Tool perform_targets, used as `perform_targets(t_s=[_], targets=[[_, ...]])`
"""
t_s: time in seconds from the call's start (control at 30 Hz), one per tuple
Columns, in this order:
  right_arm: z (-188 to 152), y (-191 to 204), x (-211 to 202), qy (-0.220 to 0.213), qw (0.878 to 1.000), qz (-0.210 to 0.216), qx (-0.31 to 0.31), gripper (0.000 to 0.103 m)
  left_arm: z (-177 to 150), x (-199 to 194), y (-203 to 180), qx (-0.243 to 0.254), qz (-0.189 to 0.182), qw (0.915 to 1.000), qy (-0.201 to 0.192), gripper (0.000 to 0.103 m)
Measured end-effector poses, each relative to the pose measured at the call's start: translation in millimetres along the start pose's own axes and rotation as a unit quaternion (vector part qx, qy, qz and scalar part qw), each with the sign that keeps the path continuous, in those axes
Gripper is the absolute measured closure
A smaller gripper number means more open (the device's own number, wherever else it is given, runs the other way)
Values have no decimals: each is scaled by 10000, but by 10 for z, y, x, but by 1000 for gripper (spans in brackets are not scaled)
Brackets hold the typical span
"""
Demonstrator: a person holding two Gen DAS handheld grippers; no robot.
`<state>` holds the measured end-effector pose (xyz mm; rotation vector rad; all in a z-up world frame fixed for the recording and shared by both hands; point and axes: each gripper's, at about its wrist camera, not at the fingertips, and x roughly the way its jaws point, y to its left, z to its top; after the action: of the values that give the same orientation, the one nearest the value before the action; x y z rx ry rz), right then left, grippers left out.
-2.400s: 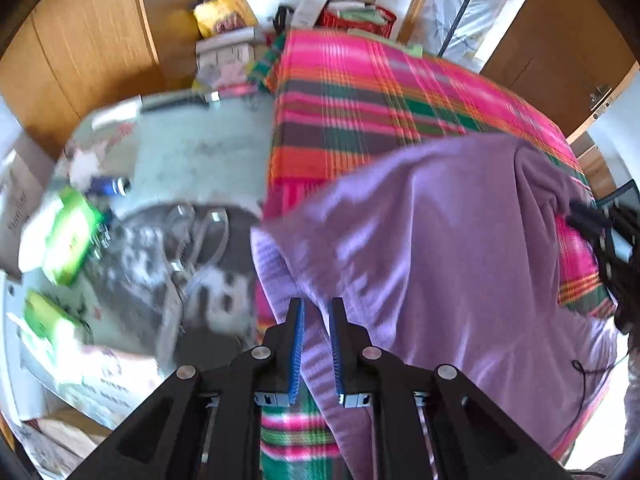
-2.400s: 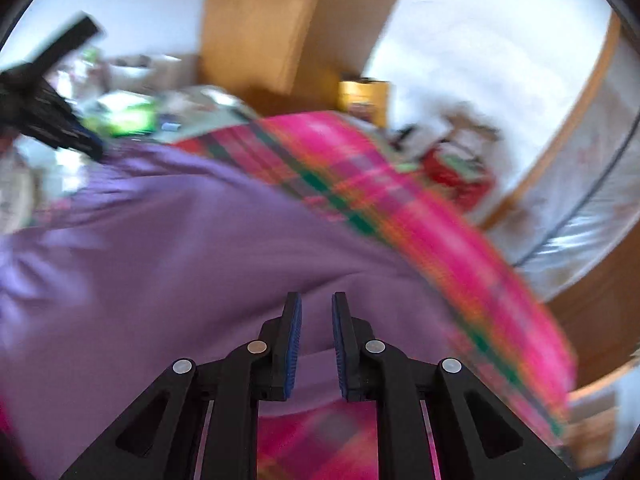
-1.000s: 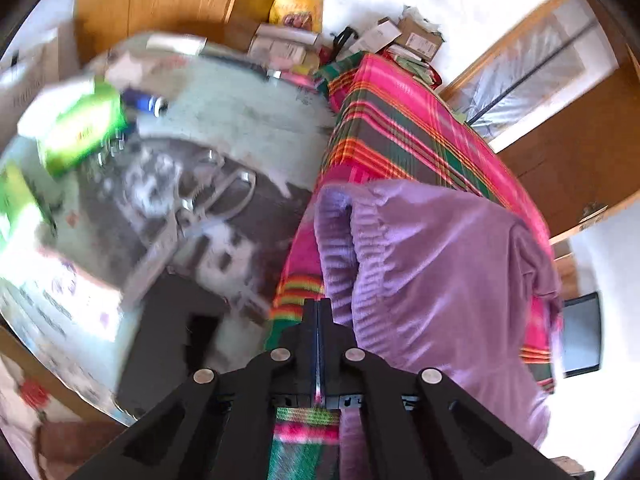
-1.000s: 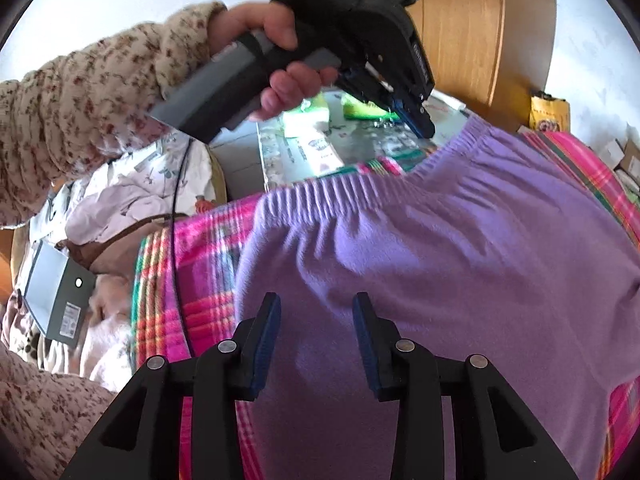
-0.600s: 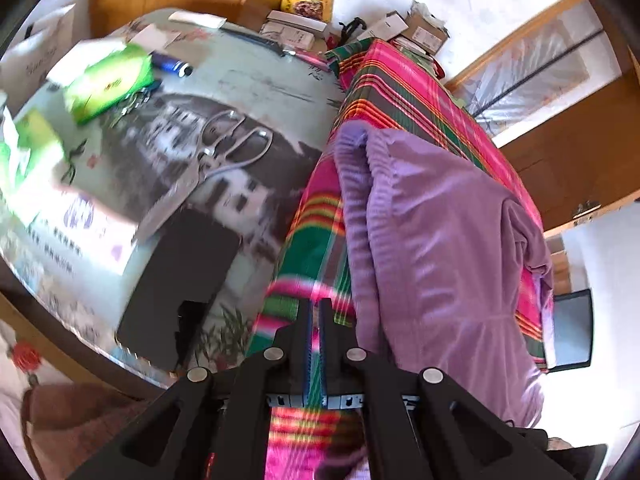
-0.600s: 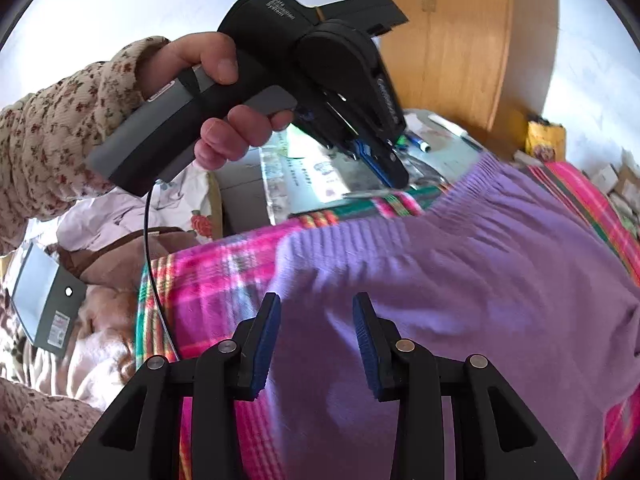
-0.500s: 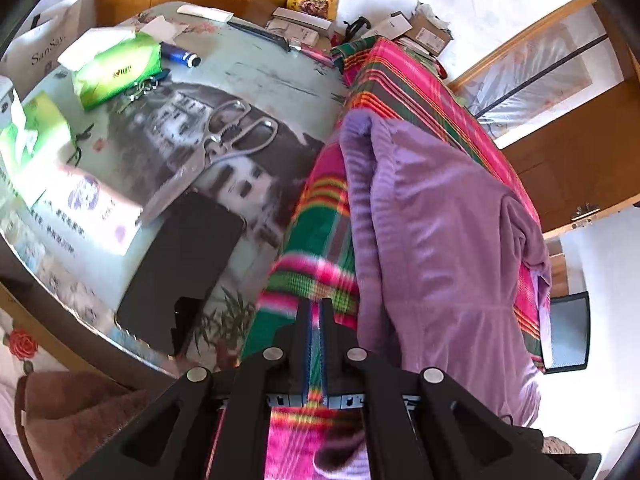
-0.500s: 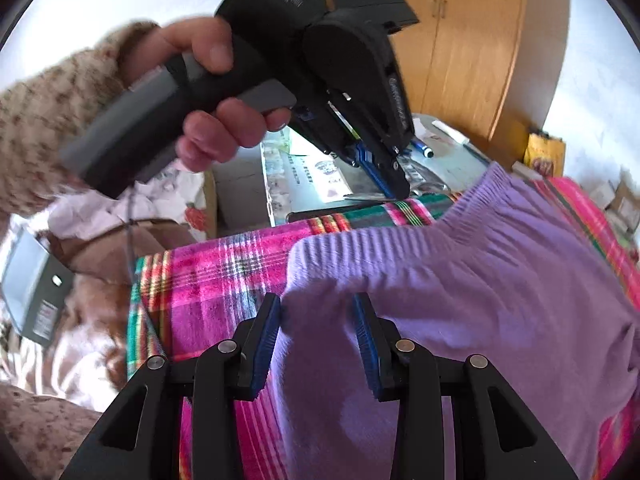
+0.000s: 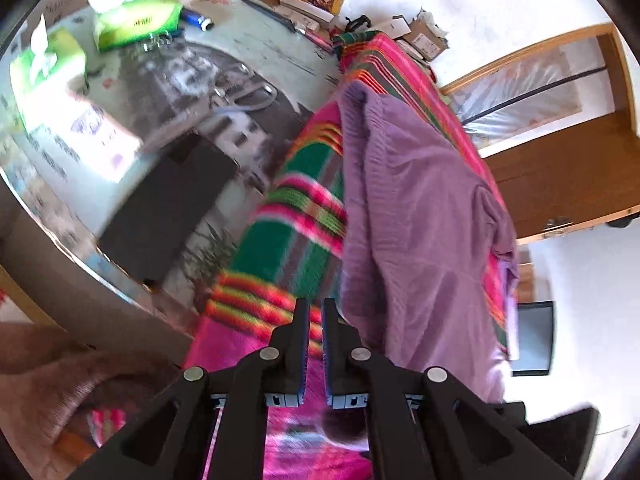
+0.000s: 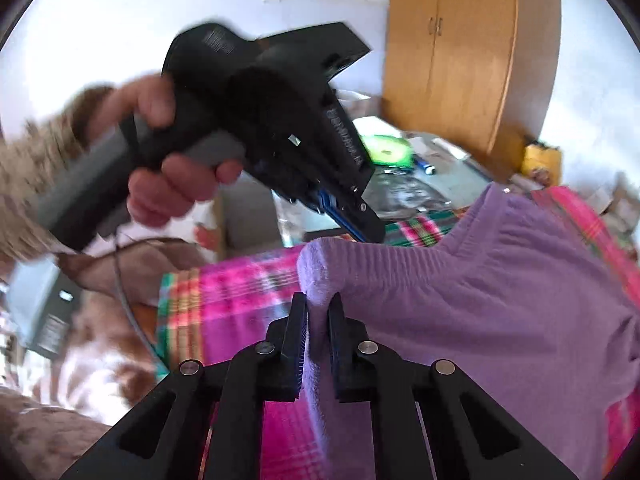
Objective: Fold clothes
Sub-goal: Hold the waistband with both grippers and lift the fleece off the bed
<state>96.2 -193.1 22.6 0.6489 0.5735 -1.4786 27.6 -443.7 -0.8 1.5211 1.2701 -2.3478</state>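
Note:
A purple knit garment (image 9: 420, 220) lies spread along a pink and green plaid blanket (image 9: 296, 216). My left gripper (image 9: 315, 320) hovers over the blanket just left of the garment's near edge. Its jaws are opening by a narrow gap, with nothing between them. In the right wrist view my right gripper (image 10: 318, 312) is closing on the ribbed corner of the purple garment (image 10: 500, 300), and its pads pinch a raised fold. The left gripper (image 10: 370, 232) shows there too, held in a hand (image 10: 168, 184) just above the garment's far edge.
Left of the blanket stands a glass-topped table (image 9: 280, 52) with scissors (image 9: 240, 96), green tissue packs (image 9: 132, 16) and a flat black slab (image 9: 168, 208). A wooden wardrobe (image 10: 468, 48) rises behind. Brown bedding (image 9: 60, 380) lies at the near left.
My right jaws have closed from wide open onto the garment's ribbed corner. The left gripper has drawn back along the blanket off the garment, and its jaws have parted slightly.

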Motion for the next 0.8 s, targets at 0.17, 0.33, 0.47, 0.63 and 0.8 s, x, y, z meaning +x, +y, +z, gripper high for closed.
perform_targets(t_s=[0.17, 0.33, 0.47, 0.63, 0.8], targets=[[-87, -43, 235, 512, 9975, 414, 262, 91, -135, 47, -30, -27, -113, 9999, 128, 97], [-69, -37, 296, 580, 9969, 390, 348, 90, -46, 28, -161, 180, -181, 9997, 30, 97], [-73, -47, 287, 521, 9975, 322, 365, 91, 113, 128, -299, 332, -278, 9990, 131, 95], [-105, -12, 264, 485, 9979, 297, 310, 91, 275, 381, -353, 284, -395, 9974, 538, 91], [-122, -32, 270, 479, 9980, 326, 259, 91, 386, 519, -348, 59, -650, 9949, 764, 89]])
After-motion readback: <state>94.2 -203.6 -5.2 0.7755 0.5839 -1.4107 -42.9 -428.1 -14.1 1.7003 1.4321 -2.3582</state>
